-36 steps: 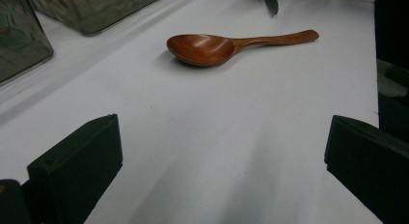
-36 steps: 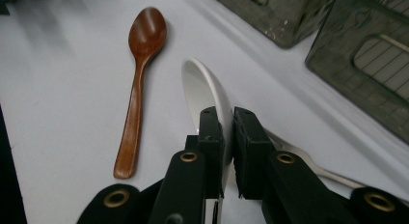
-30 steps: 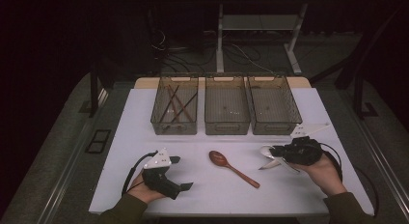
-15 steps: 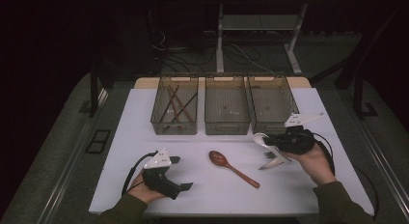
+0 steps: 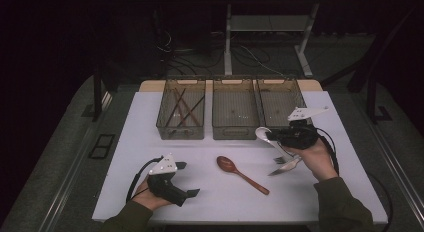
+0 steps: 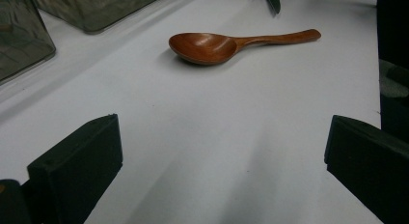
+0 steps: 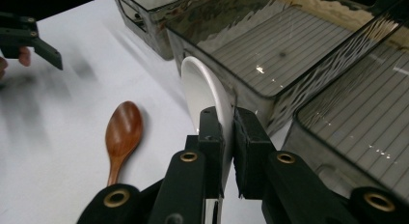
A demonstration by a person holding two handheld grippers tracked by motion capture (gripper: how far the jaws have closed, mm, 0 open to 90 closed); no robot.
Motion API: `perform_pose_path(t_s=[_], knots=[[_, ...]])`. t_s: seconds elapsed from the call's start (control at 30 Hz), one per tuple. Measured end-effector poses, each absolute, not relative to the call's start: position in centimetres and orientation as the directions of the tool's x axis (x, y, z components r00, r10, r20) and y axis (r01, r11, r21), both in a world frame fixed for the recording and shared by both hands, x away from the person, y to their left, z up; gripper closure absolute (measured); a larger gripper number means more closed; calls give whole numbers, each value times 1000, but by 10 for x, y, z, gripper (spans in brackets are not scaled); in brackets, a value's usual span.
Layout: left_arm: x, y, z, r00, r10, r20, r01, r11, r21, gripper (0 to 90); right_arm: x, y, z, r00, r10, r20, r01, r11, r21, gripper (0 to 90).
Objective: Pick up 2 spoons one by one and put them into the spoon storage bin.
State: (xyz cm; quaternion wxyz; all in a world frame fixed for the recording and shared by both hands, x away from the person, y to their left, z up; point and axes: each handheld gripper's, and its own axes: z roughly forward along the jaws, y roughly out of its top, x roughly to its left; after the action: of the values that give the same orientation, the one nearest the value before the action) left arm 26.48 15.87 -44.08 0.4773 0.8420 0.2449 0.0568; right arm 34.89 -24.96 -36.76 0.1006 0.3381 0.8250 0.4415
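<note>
The right gripper (image 7: 225, 137) pinches a white spoon (image 7: 205, 96) just in front of the middle bin (image 5: 235, 109), so sorting seems barely begun. A wooden spoon (image 5: 240, 173) and metal cutlery (image 5: 285, 166) still lie on the table in front of that bin, and the left gripper (image 5: 172, 184) rests with jaws spread.

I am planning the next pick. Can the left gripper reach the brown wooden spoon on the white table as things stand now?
Probably yes. The left gripper has its jaws open and empty, and only bare white table lies between it and the brown wooden spoon.
</note>
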Motion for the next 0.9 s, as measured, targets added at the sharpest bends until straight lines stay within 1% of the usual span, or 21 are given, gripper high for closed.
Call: perform_pose_path(t_s=[0.63,0.9], knots=[[264,157,-441,875,464,-141,358,-420,834,0,402,-212,-342,-738,663,127,463,361,809,827],[263,157,-440,875,462,-145,358,-415,836,0,424,-204,-343,-722,680,124,471,353,808,827]])
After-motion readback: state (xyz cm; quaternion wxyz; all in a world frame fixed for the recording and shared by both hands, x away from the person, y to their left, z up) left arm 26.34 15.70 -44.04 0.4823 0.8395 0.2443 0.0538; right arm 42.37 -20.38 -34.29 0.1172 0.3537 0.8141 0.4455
